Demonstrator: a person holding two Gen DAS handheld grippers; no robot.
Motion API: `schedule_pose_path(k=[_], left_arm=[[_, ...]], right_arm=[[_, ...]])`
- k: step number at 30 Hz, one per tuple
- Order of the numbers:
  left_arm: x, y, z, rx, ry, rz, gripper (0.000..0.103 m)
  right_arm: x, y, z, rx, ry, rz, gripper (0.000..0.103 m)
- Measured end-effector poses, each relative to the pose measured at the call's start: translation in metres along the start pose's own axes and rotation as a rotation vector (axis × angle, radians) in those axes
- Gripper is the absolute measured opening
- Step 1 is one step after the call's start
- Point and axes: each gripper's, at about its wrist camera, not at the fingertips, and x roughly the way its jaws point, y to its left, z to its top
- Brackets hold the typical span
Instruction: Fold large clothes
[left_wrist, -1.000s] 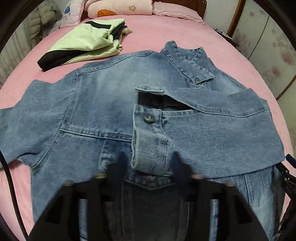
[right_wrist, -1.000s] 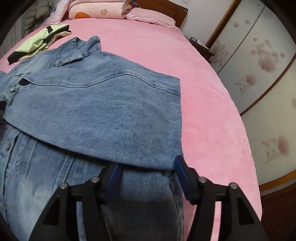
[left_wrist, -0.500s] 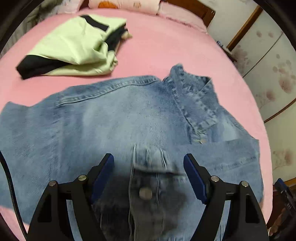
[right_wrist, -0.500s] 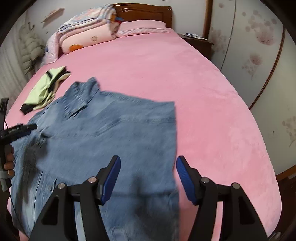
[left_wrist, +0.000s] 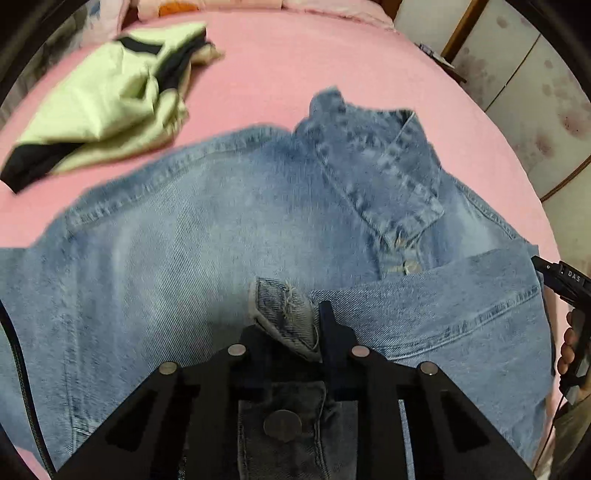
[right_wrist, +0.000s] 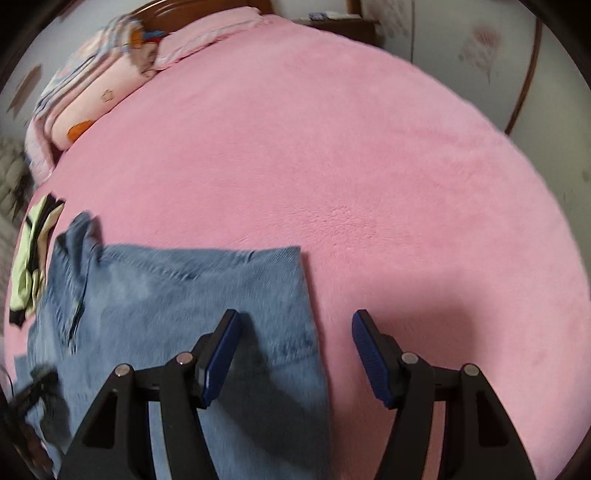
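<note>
A blue denim jacket lies spread on the pink bed, collar toward the headboard, with one sleeve folded across its front. My left gripper points steeply down and its jaws are closing on that sleeve's cuff, which is pinched between them. In the right wrist view my right gripper stands open over the right edge of the jacket. Its left finger hangs over denim, the other over bare bed, and nothing is held.
A folded green and black garment lies on the bed beyond the jacket's left shoulder. Stacked bedding and pillows sit by the wooden headboard, a nightstand to their right. The right half of the bed is bare pink blanket.
My left gripper moved up along the folded sleeve, and its jaws went from wide apart to pinching the cuff. My right gripper swung right off the jacket and rolled, staying open.
</note>
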Motion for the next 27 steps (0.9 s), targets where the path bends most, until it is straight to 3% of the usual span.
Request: schedule_pose_path(k=[1, 2, 3, 4, 6, 11, 14, 19, 21, 23, 27], left_arm=[[-0.003, -0.002, 0.001, 0.006, -0.025, 0.017, 0.018], [-0.008, -0.004, 0.001, 0.012, -0.062, 0.041, 0.018], [-0.012, -0.004, 0.001, 0.010, -0.090, 0.058, 0.017], [-0.014, -0.003, 0.003, 0.004, -0.109, 0.070, 0.017], [-0.014, 0.002, 0.004, -0.025, -0.126, 0.078, 0.017], [0.005, 0.010, -0.010, -0.025, -0.105, 0.122, 0.018], [0.000, 0.006, -0.009, -0.005, -0.110, 0.145, 0.024], [-0.038, 0.008, -0.002, -0.004, -0.138, 0.152, 0.075], [-0.066, 0.009, -0.003, -0.004, -0.179, 0.144, 0.080], [-0.091, 0.006, -0.006, -0.001, -0.200, 0.133, 0.081], [-0.137, 0.001, -0.013, 0.018, -0.235, 0.121, 0.087]], right_arm=[[0.006, -0.002, 0.002, 0.018, -0.002, 0.019, 0.063], [0.008, -0.003, 0.003, 0.022, -0.006, 0.030, 0.056], [0.008, -0.002, 0.003, 0.012, -0.014, 0.048, 0.017], [0.008, 0.000, 0.004, -0.002, -0.010, 0.041, 0.008], [0.001, 0.002, 0.005, -0.026, -0.056, -0.014, 0.005], [0.008, 0.007, -0.003, -0.056, -0.072, -0.087, 0.005], [0.011, 0.015, -0.005, -0.093, -0.071, -0.139, 0.007], [-0.028, 0.023, -0.012, -0.146, -0.106, -0.151, 0.023], [-0.054, 0.032, -0.021, -0.175, -0.145, -0.135, 0.036], [-0.078, 0.042, -0.033, -0.201, -0.180, -0.118, 0.042], [-0.128, 0.064, -0.057, -0.234, -0.216, -0.060, 0.045]])
